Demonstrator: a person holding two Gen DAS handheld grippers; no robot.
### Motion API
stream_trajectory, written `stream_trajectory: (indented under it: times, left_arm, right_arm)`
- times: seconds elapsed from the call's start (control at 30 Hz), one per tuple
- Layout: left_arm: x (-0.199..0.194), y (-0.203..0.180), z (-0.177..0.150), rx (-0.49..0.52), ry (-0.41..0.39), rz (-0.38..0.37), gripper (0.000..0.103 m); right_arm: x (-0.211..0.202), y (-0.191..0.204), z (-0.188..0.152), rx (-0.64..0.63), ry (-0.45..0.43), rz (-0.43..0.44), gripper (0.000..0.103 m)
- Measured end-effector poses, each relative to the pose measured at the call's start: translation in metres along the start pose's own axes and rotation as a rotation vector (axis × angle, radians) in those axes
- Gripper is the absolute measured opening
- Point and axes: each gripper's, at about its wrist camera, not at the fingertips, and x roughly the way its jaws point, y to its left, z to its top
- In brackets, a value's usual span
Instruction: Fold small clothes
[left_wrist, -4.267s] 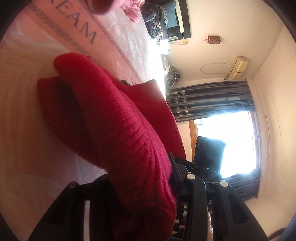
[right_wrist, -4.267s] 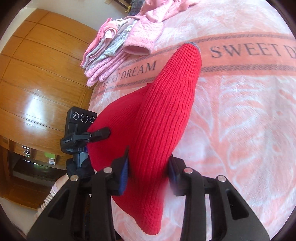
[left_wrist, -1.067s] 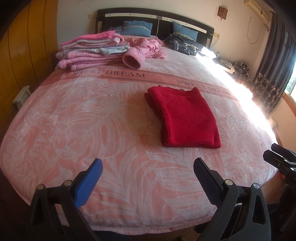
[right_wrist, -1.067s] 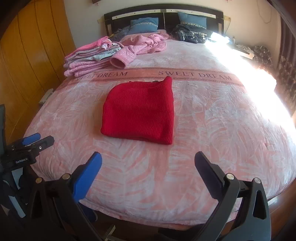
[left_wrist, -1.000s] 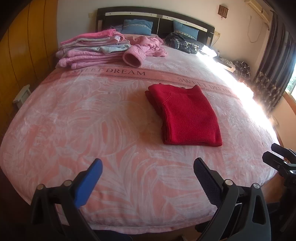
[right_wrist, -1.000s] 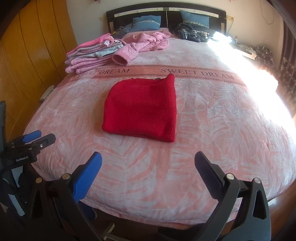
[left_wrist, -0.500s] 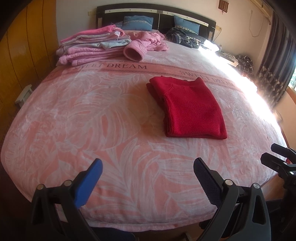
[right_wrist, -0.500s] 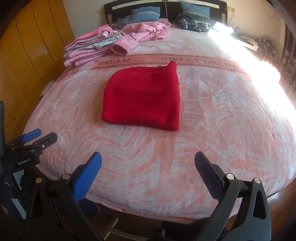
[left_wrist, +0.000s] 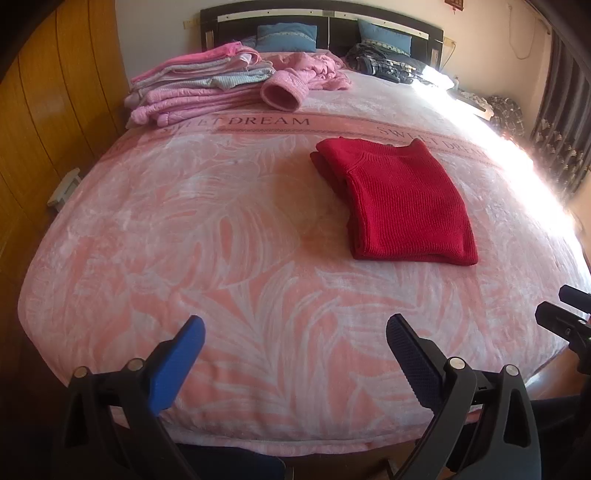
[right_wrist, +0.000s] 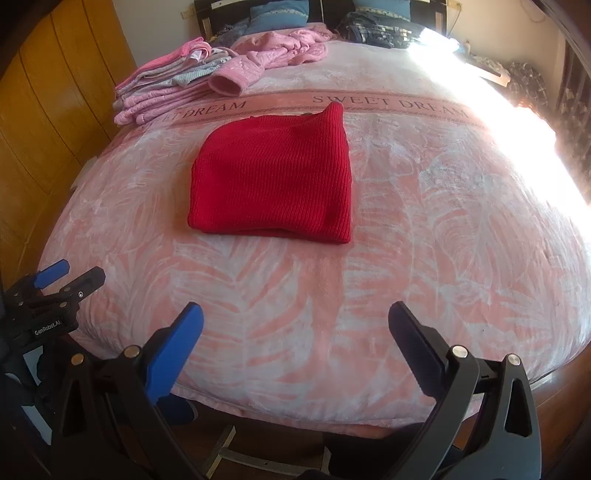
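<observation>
A red knit sweater (left_wrist: 399, 201) (right_wrist: 273, 177) lies folded flat in a rectangle on the pink bed blanket (left_wrist: 184, 240) (right_wrist: 424, 240). My left gripper (left_wrist: 295, 332) hovers open over the foot of the bed, well short of the sweater, with nothing between its blue pads. My right gripper (right_wrist: 295, 317) is likewise open and empty near the foot edge. Each gripper shows at the side of the other's view: the right gripper (left_wrist: 565, 314) at the right edge, the left gripper (right_wrist: 62, 280) at the left.
A stack of folded pink and grey clothes (left_wrist: 199, 88) (right_wrist: 166, 88) sits at the far left of the bed, with a loose pink garment (left_wrist: 306, 70) beside it. Pillows and dark clothes (left_wrist: 384, 62) lie by the headboard. A wooden wardrobe (right_wrist: 48, 122) stands left; curtains (left_wrist: 561, 122) right.
Earlier both grippers were shut on the red sweater; they have let go and pulled back to the foot of the bed. Over the last second both views have crept slightly closer and lower.
</observation>
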Motion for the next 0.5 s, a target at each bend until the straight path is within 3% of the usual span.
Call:
stream_trajectory:
  times: [0.5]
  left_arm:
    - [0.0041, -0.0017, -0.0014, 0.012, 0.001, 0.028, 0.099]
  right_arm:
    - [0.0055, 0.0028, -0.0013, -0.021, 0.012, -0.024, 0.1]
